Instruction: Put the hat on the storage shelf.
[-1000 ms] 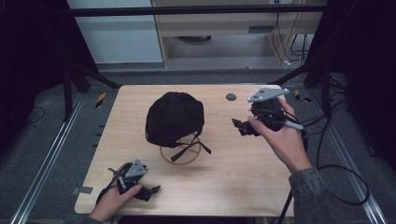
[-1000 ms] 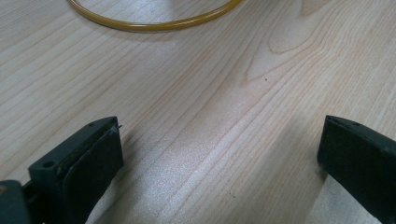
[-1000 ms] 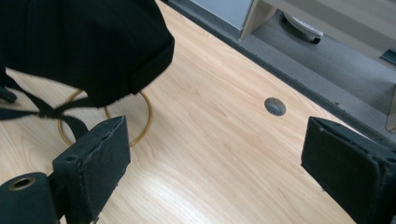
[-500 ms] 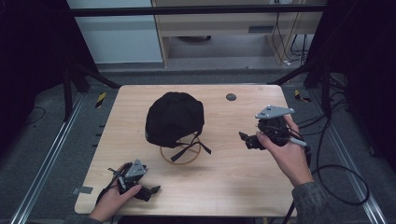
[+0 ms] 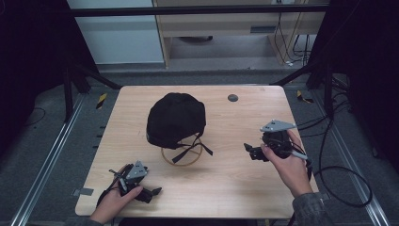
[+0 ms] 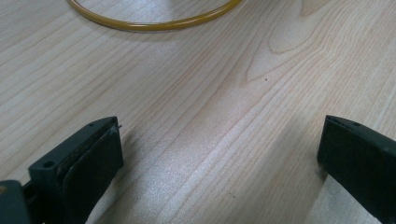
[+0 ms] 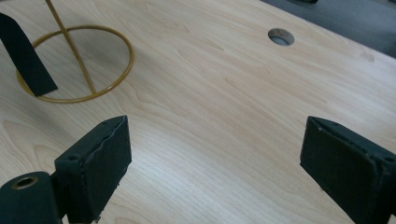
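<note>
A black cap [image 5: 176, 117] sits on a gold wire stand whose ring base [image 5: 181, 157] rests on the middle of the wooden table [image 5: 235, 188]. Black straps [image 5: 190, 150] hang from the cap over the ring. My left gripper [image 5: 153, 193] lies low at the front left, held by a hand and open, its jaws wide apart over bare wood [image 6: 219, 140]. The gold ring [image 6: 154, 21] is just ahead of it. My right gripper [image 5: 250, 151] hovers at mid right, open and empty [image 7: 215, 140], pointing toward the ring [image 7: 74, 63] and a hanging strap [image 7: 25, 56].
A round cable hole [image 5: 232, 98] lies in the table's far side, also seen from the right gripper [image 7: 281, 36]. Cables [image 5: 339, 183] trail off the right edge. Metal rails [image 5: 51, 155] run along the floor on the left.
My right gripper has come down and back toward the person, from the far right of the table to its mid right. The left gripper and the cap have stayed put.
</note>
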The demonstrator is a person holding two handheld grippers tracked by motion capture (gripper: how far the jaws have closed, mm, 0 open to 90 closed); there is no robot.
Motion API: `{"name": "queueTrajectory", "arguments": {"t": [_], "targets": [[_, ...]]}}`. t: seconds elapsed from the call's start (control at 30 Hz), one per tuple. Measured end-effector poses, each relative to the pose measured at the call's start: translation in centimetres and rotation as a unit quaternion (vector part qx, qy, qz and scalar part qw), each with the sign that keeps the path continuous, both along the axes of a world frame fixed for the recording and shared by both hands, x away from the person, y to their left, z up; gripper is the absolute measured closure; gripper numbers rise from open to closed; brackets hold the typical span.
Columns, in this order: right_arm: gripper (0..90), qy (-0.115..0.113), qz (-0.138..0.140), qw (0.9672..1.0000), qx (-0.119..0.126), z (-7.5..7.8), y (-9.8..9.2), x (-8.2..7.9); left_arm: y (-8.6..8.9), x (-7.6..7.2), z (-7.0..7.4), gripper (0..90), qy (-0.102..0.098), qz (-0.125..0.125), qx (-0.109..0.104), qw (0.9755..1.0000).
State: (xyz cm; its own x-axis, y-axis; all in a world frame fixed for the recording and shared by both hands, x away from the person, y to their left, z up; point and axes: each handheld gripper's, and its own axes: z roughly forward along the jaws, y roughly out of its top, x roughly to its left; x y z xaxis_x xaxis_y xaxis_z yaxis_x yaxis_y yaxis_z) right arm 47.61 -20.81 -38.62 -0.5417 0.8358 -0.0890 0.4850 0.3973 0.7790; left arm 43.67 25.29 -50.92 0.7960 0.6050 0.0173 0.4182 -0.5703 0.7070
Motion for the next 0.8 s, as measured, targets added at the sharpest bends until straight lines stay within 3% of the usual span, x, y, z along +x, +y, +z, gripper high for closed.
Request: {"name": "queueTrajectory", "arguments": {"t": [0.17, 0.6, 0.8], "targets": [[8.9, 0.024, -0.012, 0.9996, 0.010, -1.8, -0.3, -0.1, 0.0, 0.0, 0.0, 0.0, 0.000, 0.000, 0.000, 1.0000], [9.7, 0.057, -0.003, 0.9984, 0.003, -4.6, -0.5, -0.8, 0.0, 0.0, 0.0, 0.0, 0.000, 0.000, 0.000, 1.0000], [9.9, 0.076, -0.001, 0.9971, 0.011, -7.3, 0.3, -0.8, 0.0, 0.0, 0.0, 0.0, 0.000, 0.000, 0.000, 1.0000]]}}
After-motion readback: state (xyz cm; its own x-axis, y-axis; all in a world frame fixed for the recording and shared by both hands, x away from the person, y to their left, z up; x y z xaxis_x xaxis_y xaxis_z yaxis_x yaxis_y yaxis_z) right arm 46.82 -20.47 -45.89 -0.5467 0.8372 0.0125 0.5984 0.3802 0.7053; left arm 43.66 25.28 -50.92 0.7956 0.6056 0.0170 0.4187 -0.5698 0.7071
